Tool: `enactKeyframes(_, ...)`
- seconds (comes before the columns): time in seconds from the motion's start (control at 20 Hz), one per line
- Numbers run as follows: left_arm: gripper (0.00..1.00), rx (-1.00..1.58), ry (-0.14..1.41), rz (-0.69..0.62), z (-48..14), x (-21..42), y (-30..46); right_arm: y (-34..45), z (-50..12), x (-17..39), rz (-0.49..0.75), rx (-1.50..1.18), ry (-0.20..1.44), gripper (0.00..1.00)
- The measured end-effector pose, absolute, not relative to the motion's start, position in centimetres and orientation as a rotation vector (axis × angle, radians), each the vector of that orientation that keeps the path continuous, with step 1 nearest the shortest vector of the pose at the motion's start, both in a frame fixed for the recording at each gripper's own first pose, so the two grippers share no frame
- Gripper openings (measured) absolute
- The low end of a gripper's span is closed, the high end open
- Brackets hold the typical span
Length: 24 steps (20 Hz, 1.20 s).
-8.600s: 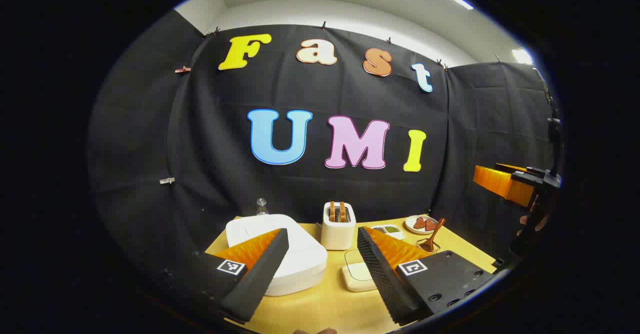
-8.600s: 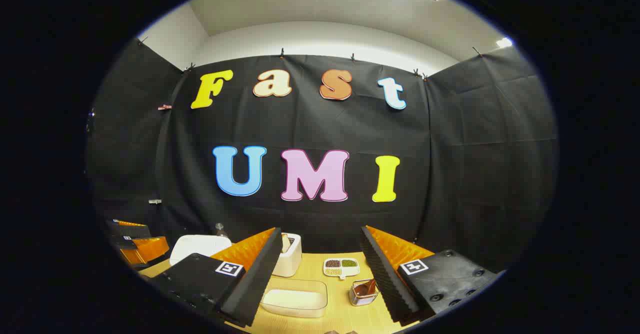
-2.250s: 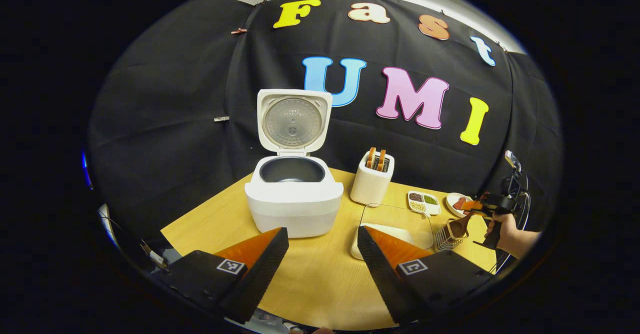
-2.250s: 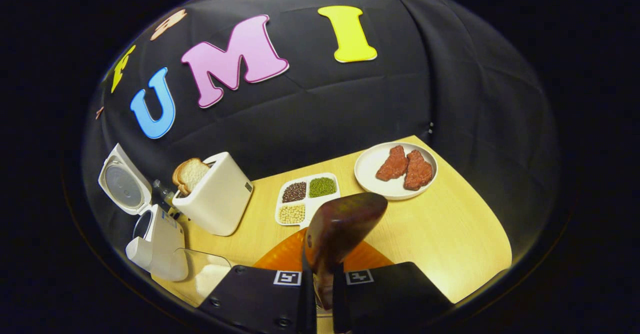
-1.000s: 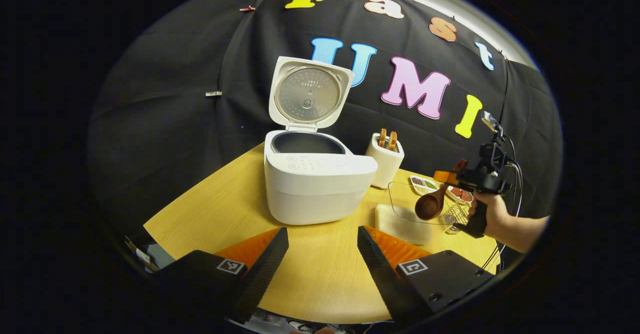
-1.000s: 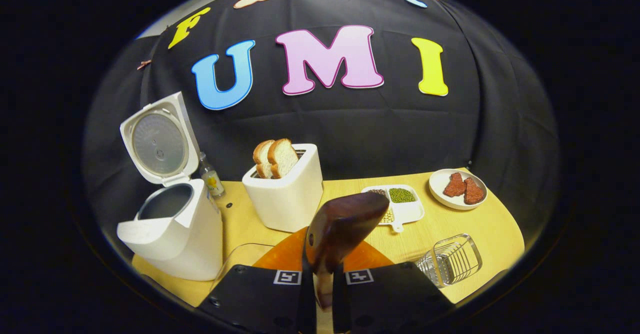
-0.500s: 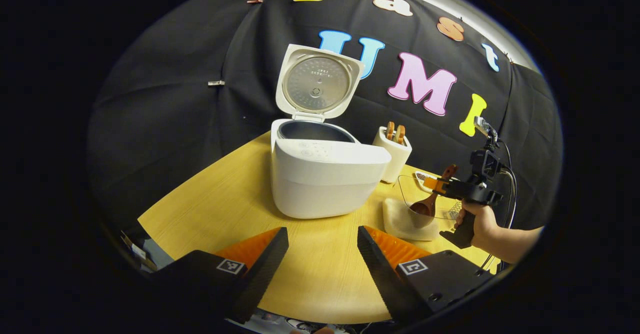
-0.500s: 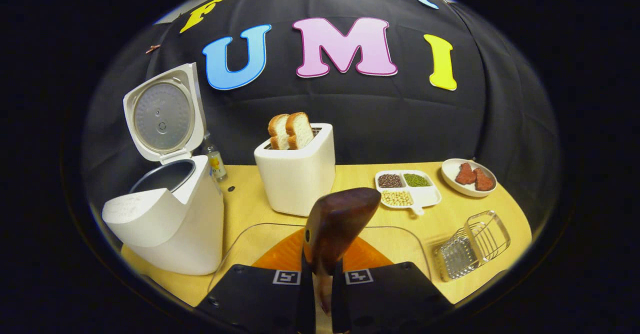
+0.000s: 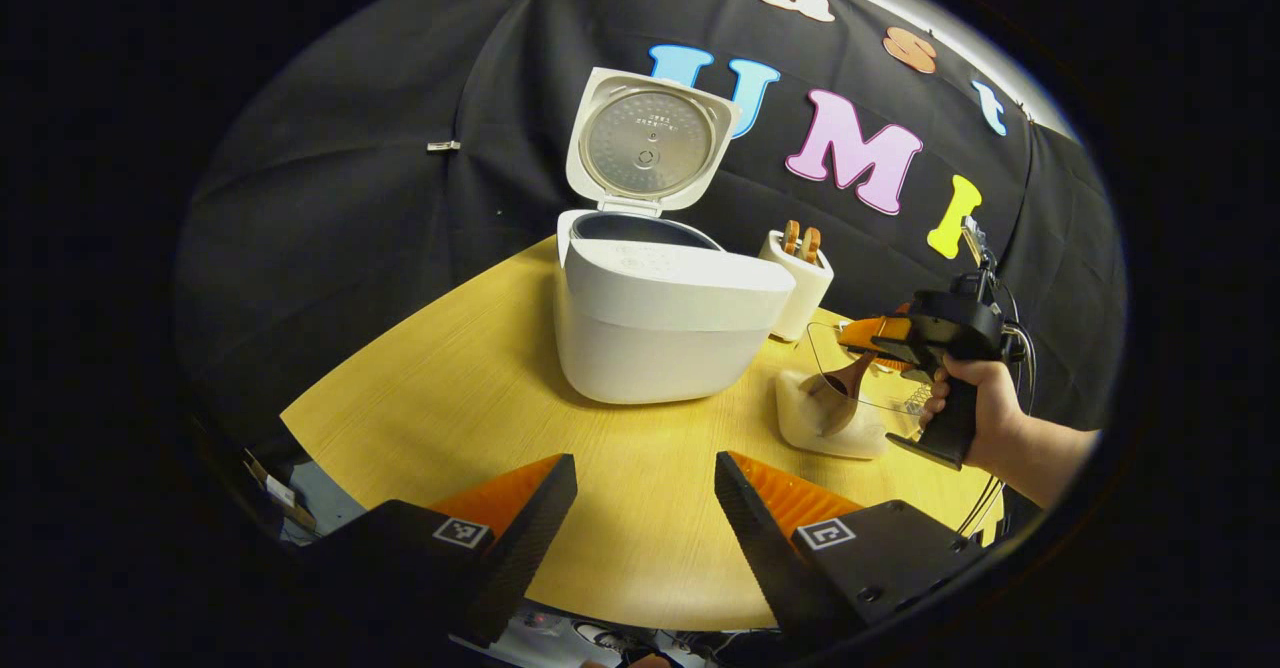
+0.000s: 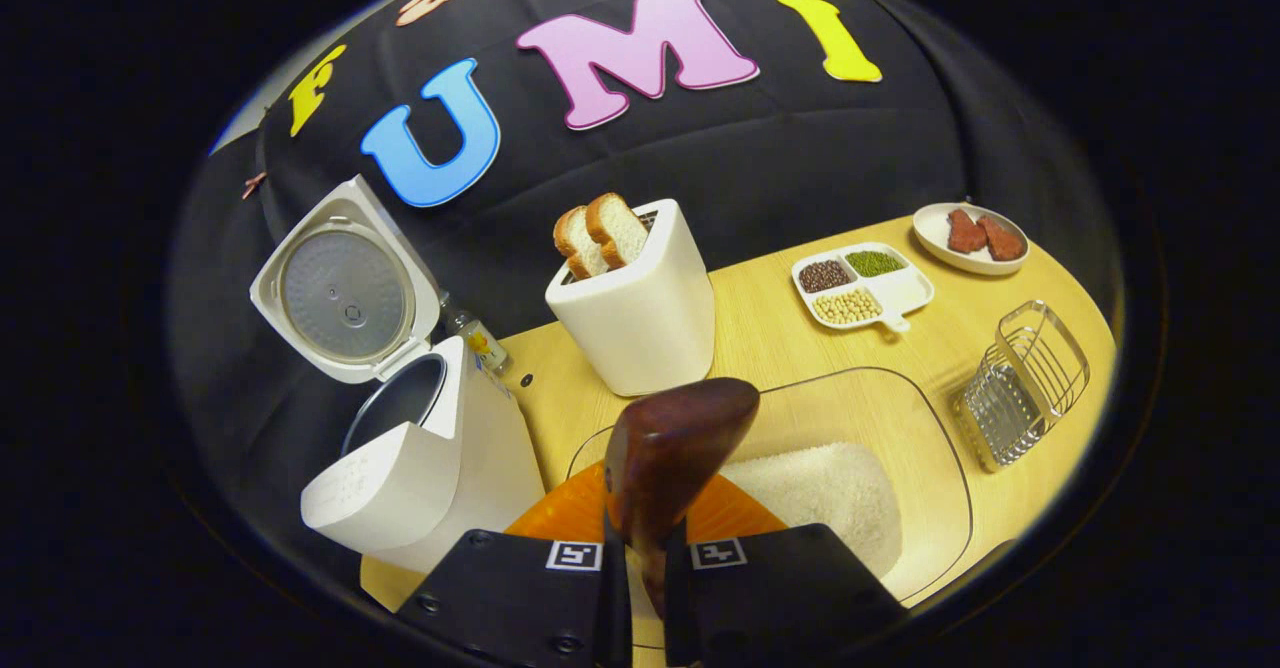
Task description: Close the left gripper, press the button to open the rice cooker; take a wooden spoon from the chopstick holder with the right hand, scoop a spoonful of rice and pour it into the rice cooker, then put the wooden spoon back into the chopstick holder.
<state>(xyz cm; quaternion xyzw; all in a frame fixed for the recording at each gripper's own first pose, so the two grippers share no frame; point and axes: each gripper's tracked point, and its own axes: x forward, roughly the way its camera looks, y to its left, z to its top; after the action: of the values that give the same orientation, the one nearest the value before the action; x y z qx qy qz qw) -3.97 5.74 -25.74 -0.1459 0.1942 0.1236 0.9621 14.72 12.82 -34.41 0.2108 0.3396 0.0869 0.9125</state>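
Observation:
The white rice cooker (image 9: 660, 318) stands open on the wooden table, its lid (image 9: 645, 143) upright and the dark inner pot showing. My left gripper (image 9: 640, 538) hovers open over the table's near edge, holding nothing. To the right, a hand holds my right gripper (image 9: 868, 336), which is shut on the wooden spoon (image 9: 838, 400). The spoon's bowl dips into the clear rice container (image 9: 800, 428). In the right gripper view the dark spoon (image 10: 675, 458) rises between the shut fingers of my right gripper (image 10: 645, 558), above the white rice (image 10: 820, 488). The cooker (image 10: 420, 468) sits to its left.
A white toaster (image 10: 640, 318) with two bread slices stands behind the rice container. The wire chopstick holder (image 10: 1020, 383) sits at the right, with a divided bean dish (image 10: 865, 283) and a plate of meat (image 10: 975, 238) beyond. A small bottle (image 10: 475, 338) stands behind the cooker.
The right gripper tilted downward and lowered the spoon's bowl into the rice container. The left gripper stayed open and drifted slightly, so the cooker sits a little higher in its view.

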Motion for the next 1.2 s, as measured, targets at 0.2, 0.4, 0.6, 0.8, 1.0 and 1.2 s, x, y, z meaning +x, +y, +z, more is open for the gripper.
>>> enactKeyframes(0.2, 0.96, -0.282, 0.382, 0.251, -25.3, -4.0, 5.5, 11.2, -34.2, 14.3, 0.107, 0.607, 0.759, 0.17)
enactKeyframes(0.4, 0.96, -0.268, 0.374, 0.248, -24.5, -3.9, 5.2, 9.0, -33.4, 13.9, 0.043, 0.751, 0.787, 0.17)
enactKeyframes(0.6, 0.96, -0.255, 0.363, 0.241, -23.8, -3.7, 4.7, 6.3, -32.8, 13.6, -0.025, 0.827, 0.782, 0.17)
enactKeyframes(0.8, 0.96, -0.253, 0.352, 0.231, -23.3, -4.0, 4.2, 4.9, -31.6, 13.3, -0.075, 0.915, 0.791, 0.17)
enactKeyframes(1.0, 0.96, -0.247, 0.347, 0.218, -22.8, -4.6, 4.1, 4.2, -29.5, 13.6, -0.100, 0.975, 0.776, 0.17)
enactKeyframes(1.2, 0.96, -0.239, 0.327, 0.209, -22.3, -5.0, 4.8, 4.6, -26.0, 14.5, -0.093, 1.033, 0.745, 0.17)
